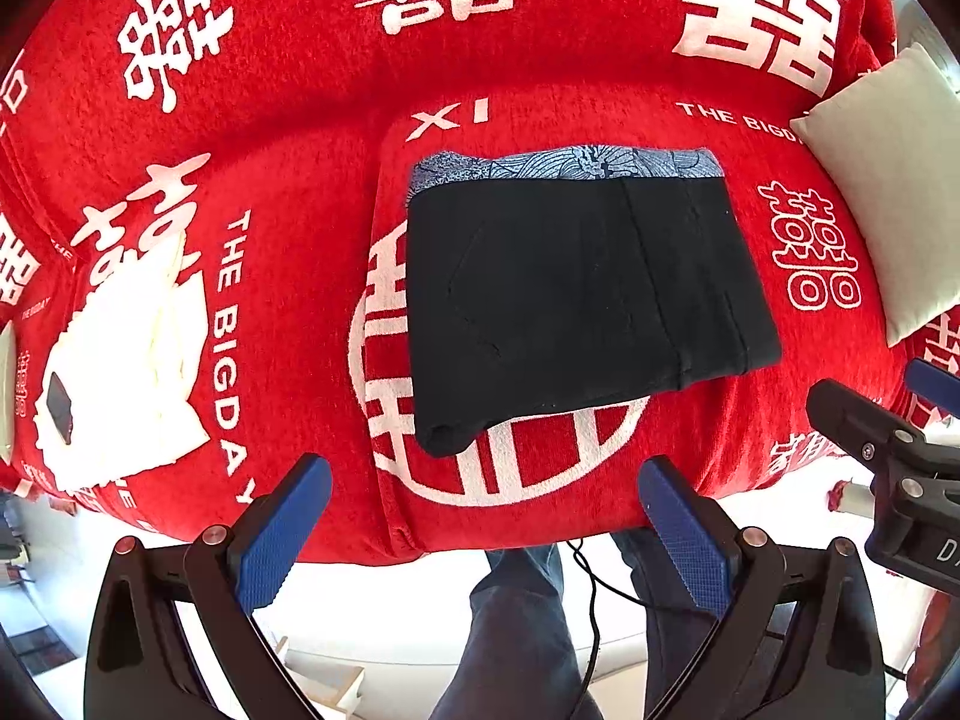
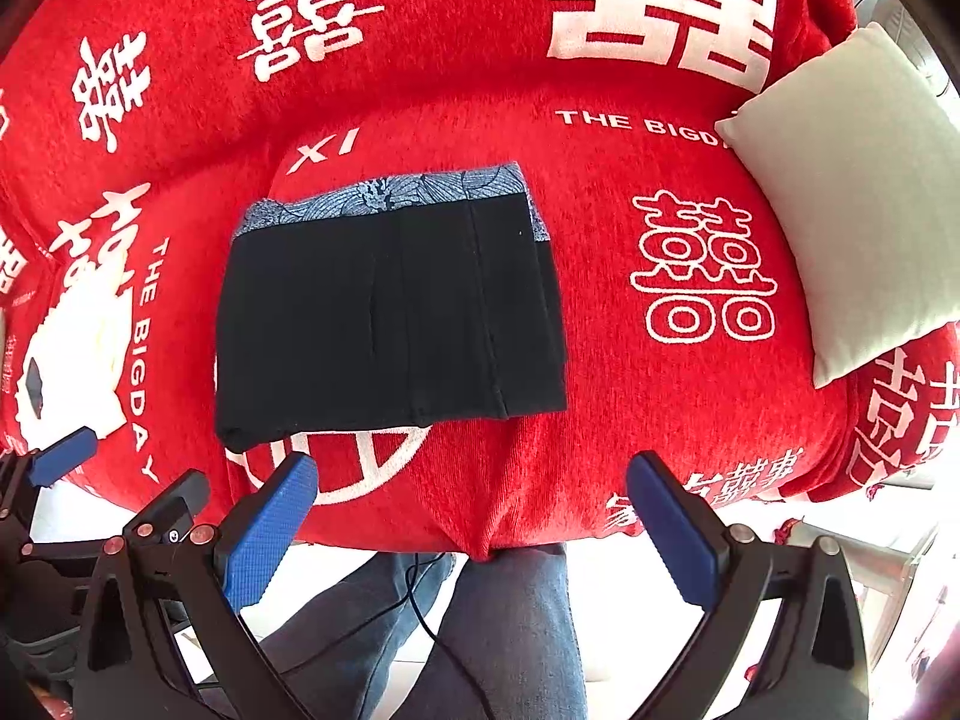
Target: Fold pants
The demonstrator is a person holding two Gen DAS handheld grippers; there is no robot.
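Observation:
The black pants point(image 1: 576, 300) lie folded into a compact rectangle on the red sofa seat point(image 1: 300, 228), with a blue patterned waistband lining along the far edge. They also show in the right wrist view point(image 2: 384, 324). My left gripper point(image 1: 486, 534) is open and empty, held back from the sofa's front edge, short of the pants. My right gripper point(image 2: 474, 528) is open and empty, also off the front edge, to the right of the pants. The right gripper shows at the right edge of the left wrist view point(image 1: 888, 438).
A red cover with white characters drapes the sofa. A white cushion point(image 2: 852, 204) leans at the right end. A white folded garment point(image 1: 126, 366) lies on the seat at the left. The person's legs in jeans point(image 2: 510, 630) and a black cable are below.

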